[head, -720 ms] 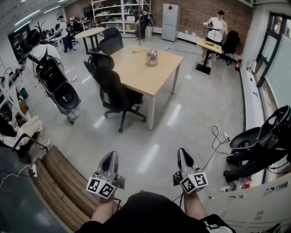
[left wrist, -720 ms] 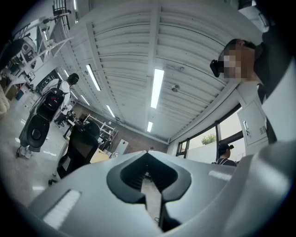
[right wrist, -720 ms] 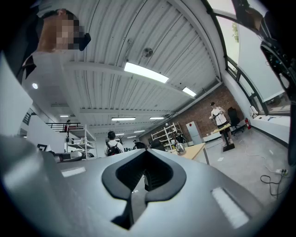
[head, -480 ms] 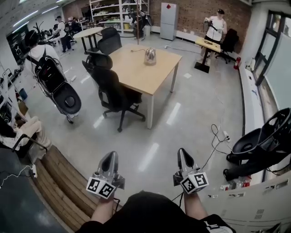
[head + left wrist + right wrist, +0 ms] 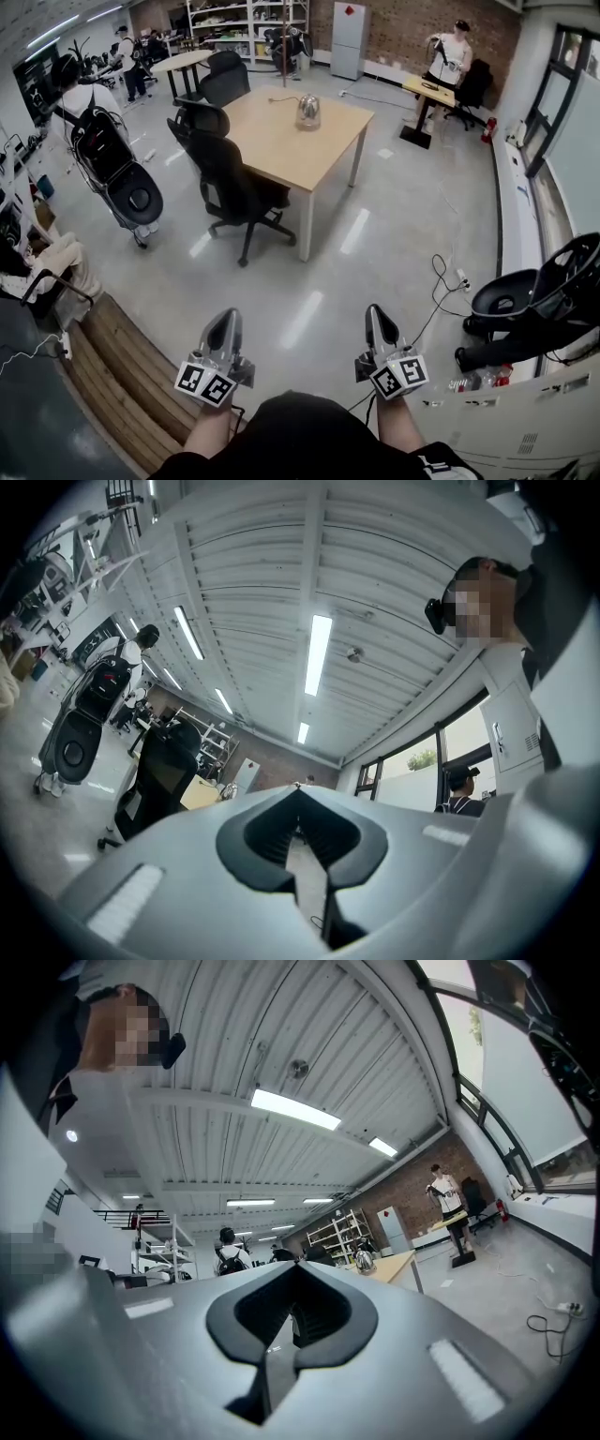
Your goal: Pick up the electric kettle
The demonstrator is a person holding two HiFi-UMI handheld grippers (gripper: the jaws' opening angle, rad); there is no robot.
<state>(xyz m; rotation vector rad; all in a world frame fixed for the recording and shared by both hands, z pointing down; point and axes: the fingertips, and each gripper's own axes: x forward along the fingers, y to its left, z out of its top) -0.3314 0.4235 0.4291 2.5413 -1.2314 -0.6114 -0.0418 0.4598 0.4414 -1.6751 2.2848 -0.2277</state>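
Note:
A shiny steel electric kettle [image 5: 308, 111] stands on a light wooden table [image 5: 291, 150] far ahead across the room; a cord trails from it to the left. It also shows small in the right gripper view as the kettle [image 5: 363, 1262]. My left gripper [image 5: 226, 329] and right gripper [image 5: 378, 325] are held close to my body, low in the head view, both shut with nothing between the jaws. In the left gripper view the left gripper [image 5: 298, 792] points up toward the ceiling, and the kettle is hidden there.
Black office chairs [image 5: 230, 183] stand at the table's left side. A person with a backpack [image 5: 89, 122] is at the left, another person [image 5: 450, 52] stands by a far desk. A cable [image 5: 439, 281] lies on the floor, dark seat-like gear [image 5: 534, 305] at the right.
The table and kettle have shifted slightly up and left in the head view. Both grippers keep the same place and stay shut.

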